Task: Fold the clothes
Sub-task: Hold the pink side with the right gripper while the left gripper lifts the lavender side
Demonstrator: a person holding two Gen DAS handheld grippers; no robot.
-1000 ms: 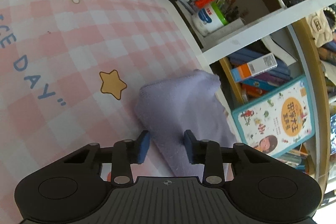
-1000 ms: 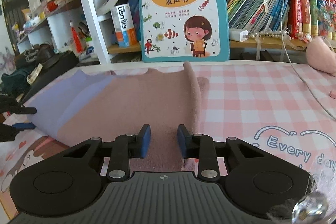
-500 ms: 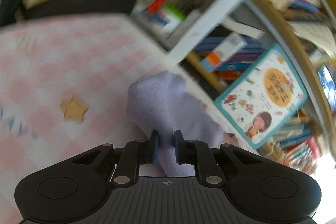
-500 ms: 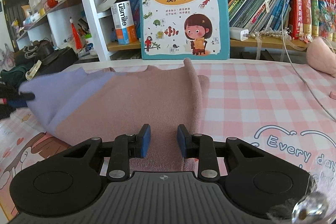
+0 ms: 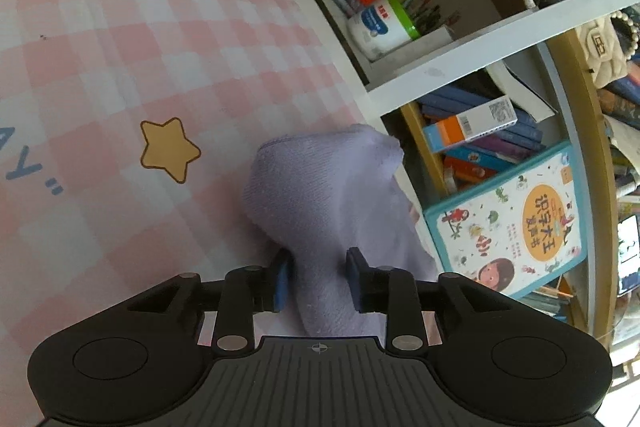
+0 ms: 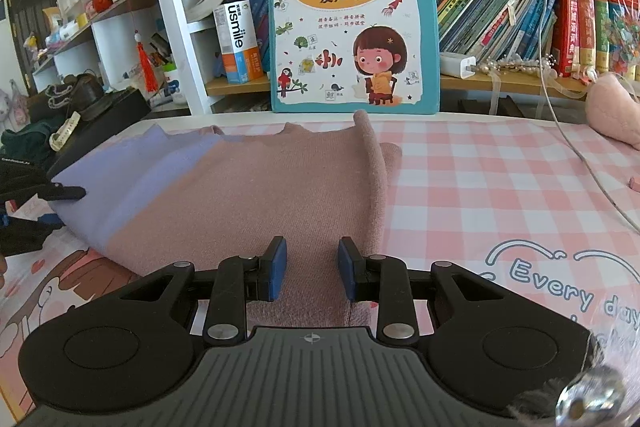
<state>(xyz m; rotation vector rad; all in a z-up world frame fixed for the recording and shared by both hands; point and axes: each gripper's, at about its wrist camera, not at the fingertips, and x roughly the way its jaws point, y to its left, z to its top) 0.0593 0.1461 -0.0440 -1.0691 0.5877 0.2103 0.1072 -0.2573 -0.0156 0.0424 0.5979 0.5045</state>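
A pink sweater (image 6: 260, 195) with a lavender sleeve (image 6: 120, 179) lies on the pink checked tablecloth (image 6: 480, 187). In the left wrist view the sleeve (image 5: 328, 187) stands bunched up between the pads of my left gripper (image 5: 317, 279). Those jaws are opening, and the cloth still fills the gap and touches both pads. From the right wrist view a finger of that gripper (image 6: 60, 193) shows at the sleeve's raised end. My right gripper (image 6: 312, 267) hovers over the sweater's near hem, jaws narrowly apart, with flat pink cloth below them and nothing pinched.
A teal children's book (image 6: 352, 19) leans against the bookshelf behind the table's far edge. A white cable (image 6: 576, 155) crosses the cloth at the right, near a pink plush (image 6: 612, 107). A black case with shoes (image 6: 80, 99) sits at the far left.
The left gripper closed on the lavender sleeve, swung with it and came back. Its jaws now stand wider than half a second ago. The right gripper kept still.
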